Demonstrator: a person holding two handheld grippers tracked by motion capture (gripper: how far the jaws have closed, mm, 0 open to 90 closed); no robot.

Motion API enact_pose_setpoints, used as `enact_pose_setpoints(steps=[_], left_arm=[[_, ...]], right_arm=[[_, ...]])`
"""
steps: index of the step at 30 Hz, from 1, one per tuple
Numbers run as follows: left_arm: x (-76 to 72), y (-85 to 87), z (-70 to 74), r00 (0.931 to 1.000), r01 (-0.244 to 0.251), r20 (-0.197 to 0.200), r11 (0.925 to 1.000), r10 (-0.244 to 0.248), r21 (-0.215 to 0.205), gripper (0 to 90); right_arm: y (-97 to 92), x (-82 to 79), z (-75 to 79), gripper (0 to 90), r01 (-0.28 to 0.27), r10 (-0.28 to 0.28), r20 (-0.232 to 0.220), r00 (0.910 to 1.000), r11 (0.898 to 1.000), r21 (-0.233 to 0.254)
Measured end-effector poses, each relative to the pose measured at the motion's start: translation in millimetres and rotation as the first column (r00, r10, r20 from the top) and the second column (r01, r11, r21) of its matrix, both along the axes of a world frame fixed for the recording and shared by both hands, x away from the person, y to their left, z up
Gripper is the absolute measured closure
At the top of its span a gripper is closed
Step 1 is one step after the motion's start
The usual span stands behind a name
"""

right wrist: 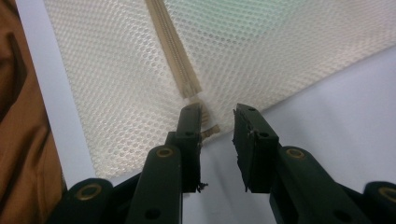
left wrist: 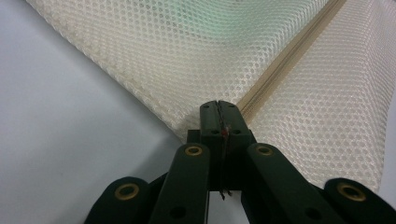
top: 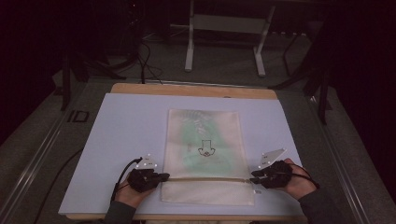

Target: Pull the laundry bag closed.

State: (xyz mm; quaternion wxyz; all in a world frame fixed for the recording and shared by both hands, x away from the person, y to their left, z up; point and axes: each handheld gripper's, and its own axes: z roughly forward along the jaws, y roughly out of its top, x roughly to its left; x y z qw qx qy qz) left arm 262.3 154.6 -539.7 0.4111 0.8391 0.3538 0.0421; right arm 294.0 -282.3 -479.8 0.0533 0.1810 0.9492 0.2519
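A cream mesh bag (top: 203,140) lies flat on the pale mat (top: 126,126), with something green (top: 205,135) showing through it and a zipper (top: 205,178) running across its near part. My left gripper (top: 161,177) is at the zipper's left end. In the left gripper view its jaws are shut on the bag's edge (left wrist: 187,116), right beside the zipper (left wrist: 285,60). My right gripper (top: 254,176) is at the zipper's right end. In the right gripper view it (right wrist: 217,112) stands open, and the zipper (right wrist: 175,51) ends with a small tab (right wrist: 210,129) between its jaws.
The mat covers a wooden tabletop (top: 187,89), whose brown wood (right wrist: 18,93) shows close by the right gripper. A white table frame (top: 189,46) and cables stand on the dark floor beyond. Bare mat lies left and right of the bag.
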Motion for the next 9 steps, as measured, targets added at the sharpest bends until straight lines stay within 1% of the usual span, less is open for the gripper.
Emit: enact_pose_setpoints(steps=[4, 7, 9], left_arm=[[-0.2, 0.4, 0.6, 1.0000, 0.002, 0.007, 1.0000, -0.002, -0.003, 89.1], [-0.4, 0.9, 1.4, 0.9999, 0.004, 0.011, 1.0000, -0.004, 0.000, 89.1], [-0.6, 1.7, 2.1, 0.9998, 0.004, 0.017, 1.0000, -0.004, -0.004, 89.0]], right_arm=[[-4.0, 0.7, 0.5, 71.6, 0.016, -0.016, 0.007, 0.9998, 1.000, 0.017], [-6.0, 0.5, 1.0, 71.5, 0.029, -0.030, 0.012, 0.9995, 0.999, 0.044], [-7.7, 0.5, 1.1, 71.2, 0.043, -0.044, 0.019, 0.9988, 0.997, 0.072]])
